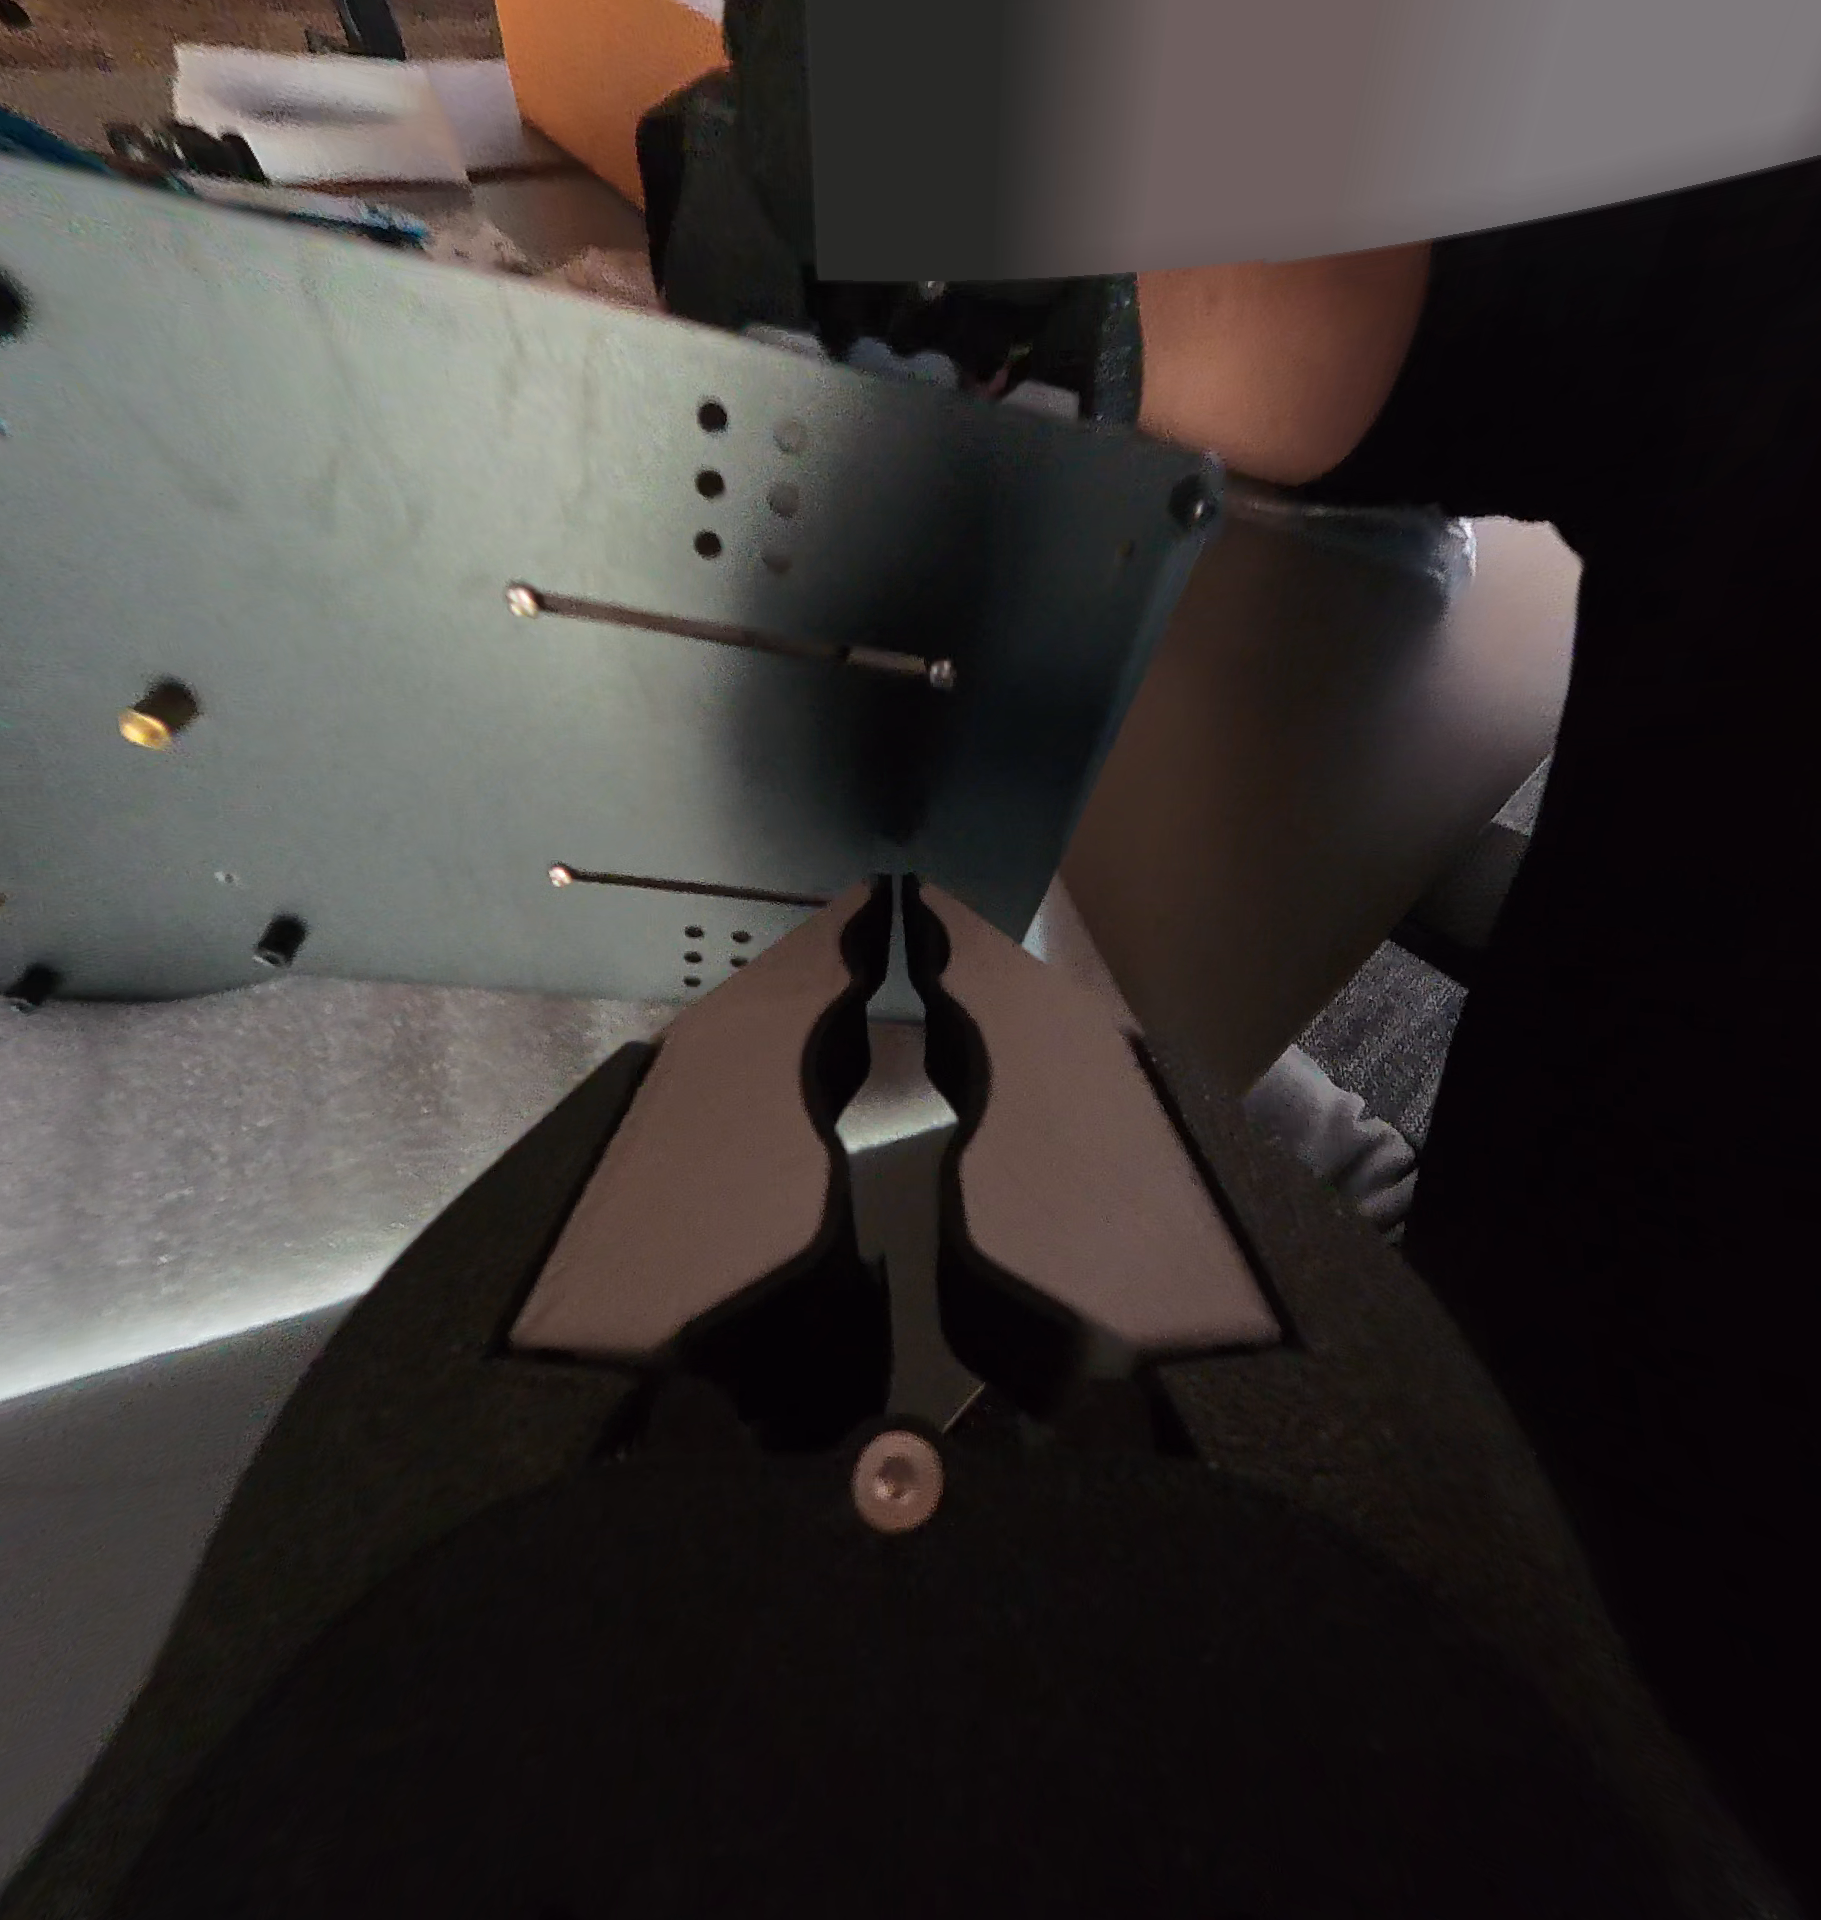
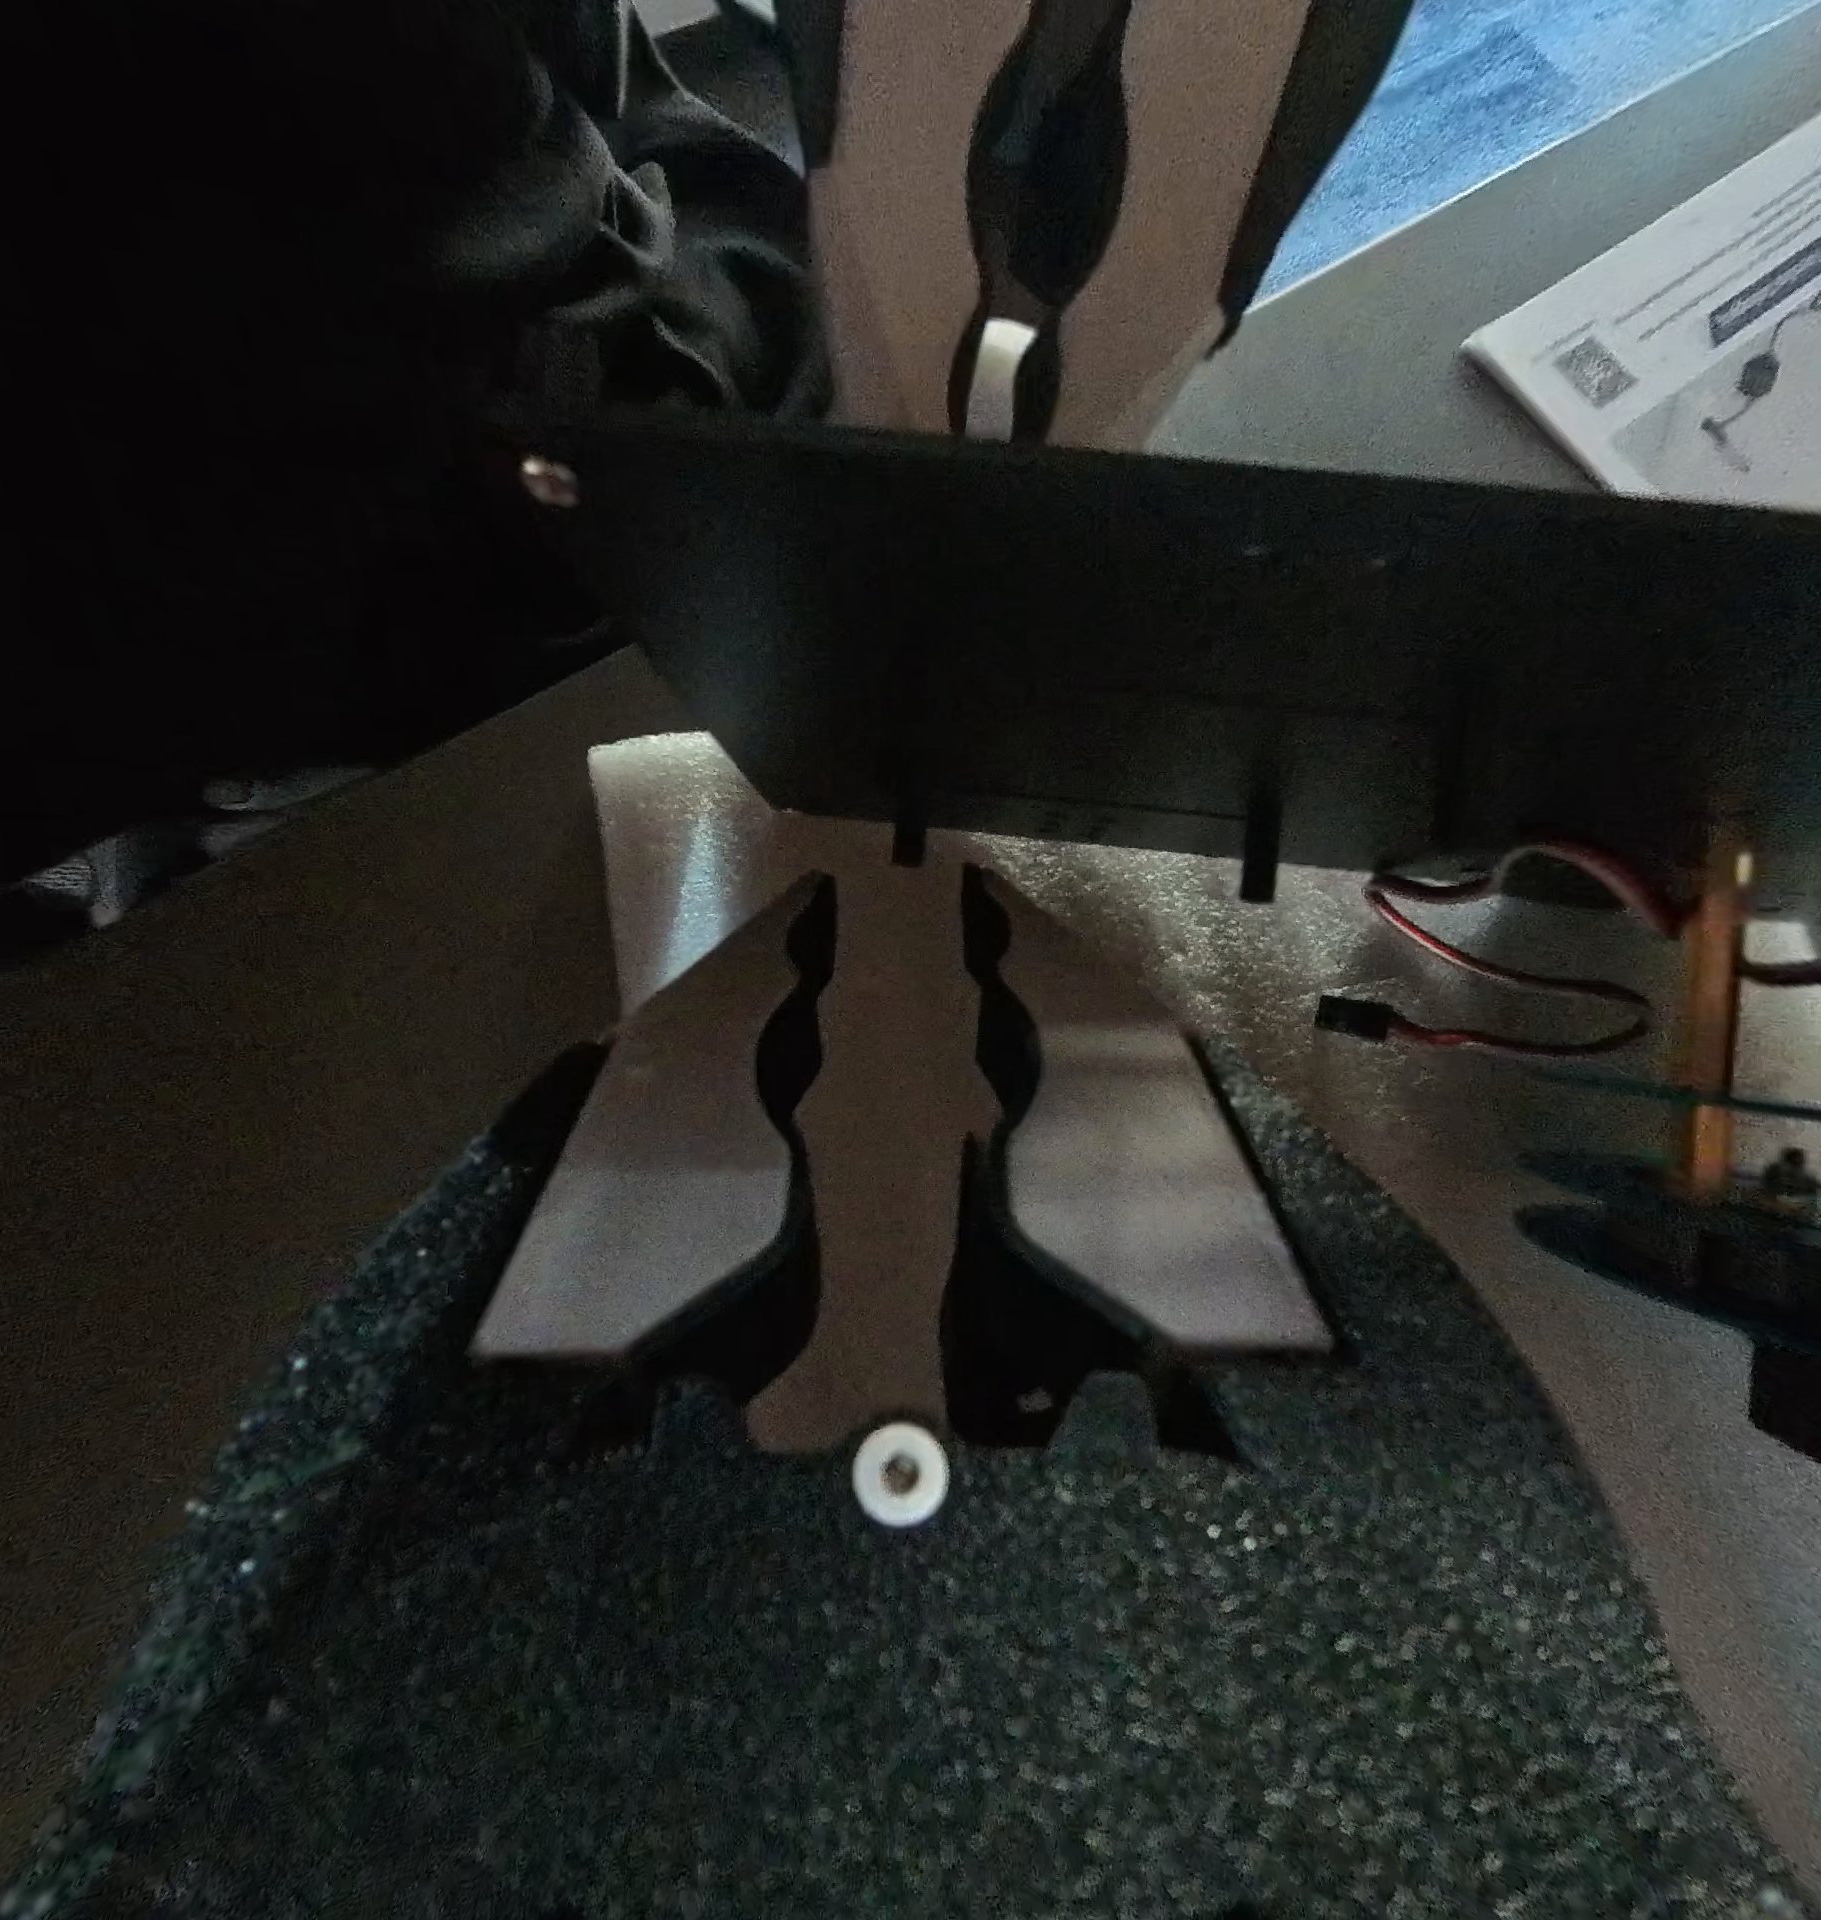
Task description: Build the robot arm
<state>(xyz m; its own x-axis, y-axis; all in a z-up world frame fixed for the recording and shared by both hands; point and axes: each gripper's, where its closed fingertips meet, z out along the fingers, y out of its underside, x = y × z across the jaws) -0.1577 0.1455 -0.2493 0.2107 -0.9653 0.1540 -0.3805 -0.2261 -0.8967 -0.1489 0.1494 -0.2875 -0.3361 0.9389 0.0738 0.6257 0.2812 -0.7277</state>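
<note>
The left gripper (image 1: 898, 883) is clamped on the lower edge of a tilted grey-blue drilled plate (image 1: 366, 540), which carries brass standoffs (image 1: 158, 715) at 9 o'clock over white foam (image 1: 210, 1122). The right gripper (image 2: 898, 878) hangs with jaws parted just under a short black post (image 2: 907, 844) at 12 o'clock on the plate's dark underside, a red-and-black servo lead (image 2: 1488, 1023) lying at 3 o'clock.

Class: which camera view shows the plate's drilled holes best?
The left wrist view: the plate faces the camera, its holes plain, edge pinched by the left gripper. The right wrist view shows only its dark edge.
</note>
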